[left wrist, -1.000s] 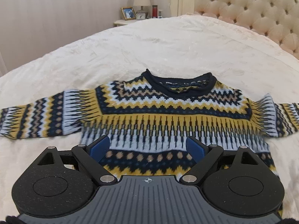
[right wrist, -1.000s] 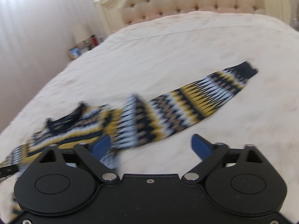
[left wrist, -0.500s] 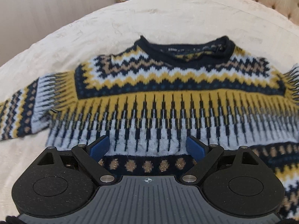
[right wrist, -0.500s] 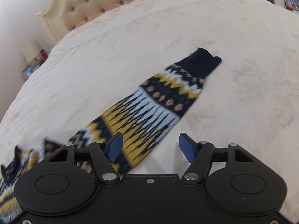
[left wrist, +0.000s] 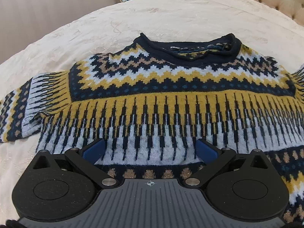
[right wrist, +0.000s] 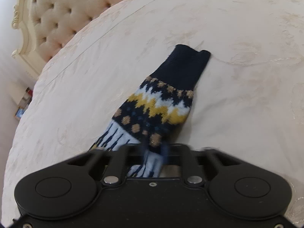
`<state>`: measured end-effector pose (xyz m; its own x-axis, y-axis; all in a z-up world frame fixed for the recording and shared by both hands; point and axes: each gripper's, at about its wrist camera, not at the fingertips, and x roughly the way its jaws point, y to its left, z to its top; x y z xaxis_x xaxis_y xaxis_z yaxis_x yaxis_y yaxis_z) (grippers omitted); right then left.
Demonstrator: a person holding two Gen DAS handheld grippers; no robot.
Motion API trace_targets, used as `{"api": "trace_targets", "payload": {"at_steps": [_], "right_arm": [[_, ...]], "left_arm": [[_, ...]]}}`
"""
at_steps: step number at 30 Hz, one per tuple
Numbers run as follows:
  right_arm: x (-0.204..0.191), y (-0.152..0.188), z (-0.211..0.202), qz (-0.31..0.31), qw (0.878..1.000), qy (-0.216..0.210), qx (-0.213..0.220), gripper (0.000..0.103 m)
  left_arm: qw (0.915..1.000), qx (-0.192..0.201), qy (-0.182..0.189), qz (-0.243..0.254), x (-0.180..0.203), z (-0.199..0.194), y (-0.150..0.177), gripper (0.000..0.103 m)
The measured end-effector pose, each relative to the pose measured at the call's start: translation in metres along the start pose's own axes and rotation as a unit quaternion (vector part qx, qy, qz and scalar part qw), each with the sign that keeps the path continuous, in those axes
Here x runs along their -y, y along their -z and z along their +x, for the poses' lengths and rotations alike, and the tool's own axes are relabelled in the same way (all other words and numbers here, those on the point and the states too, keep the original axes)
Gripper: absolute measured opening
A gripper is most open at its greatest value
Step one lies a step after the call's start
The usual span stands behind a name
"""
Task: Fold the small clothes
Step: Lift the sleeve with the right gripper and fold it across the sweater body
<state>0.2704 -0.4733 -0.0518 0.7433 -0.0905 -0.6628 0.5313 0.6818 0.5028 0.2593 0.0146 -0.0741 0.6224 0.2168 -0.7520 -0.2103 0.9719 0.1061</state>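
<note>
We have the navy, mustard and pale-blue patterned knit sweater point(left wrist: 171, 95) lying flat, front up, on the cream quilted bedspread point(left wrist: 133, 19). Our left gripper point(left wrist: 150, 148) hovers over the lower chest, its jaws just opened to their widest, with nothing pinched. Our right gripper point(right wrist: 153, 152) has just snapped closed on the right sleeve point(right wrist: 163, 102) short of its navy cuff point(right wrist: 184, 66). To fold well, we should lift the sleeve only slightly and carry it straight across the chest while the left gripper pins the body flat.
</note>
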Motion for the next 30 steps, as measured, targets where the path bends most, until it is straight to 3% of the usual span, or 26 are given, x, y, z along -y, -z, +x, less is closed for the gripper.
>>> {"api": "trace_targets", "payload": {"at_steps": [11,16,23,30], "right_arm": [[-0.014,-0.008,-0.079,-0.063,0.996,-0.009,0.059,0.011],[-0.037,-0.016,-0.105,-0.077,0.993,-0.021,0.084,0.011],[-0.123,-0.007,-0.152,-0.17,0.976,-0.072,0.112,0.011],[-0.24,0.053,-0.177,-0.292,0.938,-0.158,0.095,0.011]], "left_arm": [[0.9992,-0.024,0.029,0.017,-0.009,-0.003,-0.006,0.101],[0.9982,-0.037,0.047,-0.003,-0.026,-0.016,-0.018,0.089],[0.9988,-0.006,0.048,-0.009,-0.073,-0.055,-0.045,0.089],[0.9978,-0.001,0.064,-0.018,-0.115,-0.069,-0.052,0.089]]}}
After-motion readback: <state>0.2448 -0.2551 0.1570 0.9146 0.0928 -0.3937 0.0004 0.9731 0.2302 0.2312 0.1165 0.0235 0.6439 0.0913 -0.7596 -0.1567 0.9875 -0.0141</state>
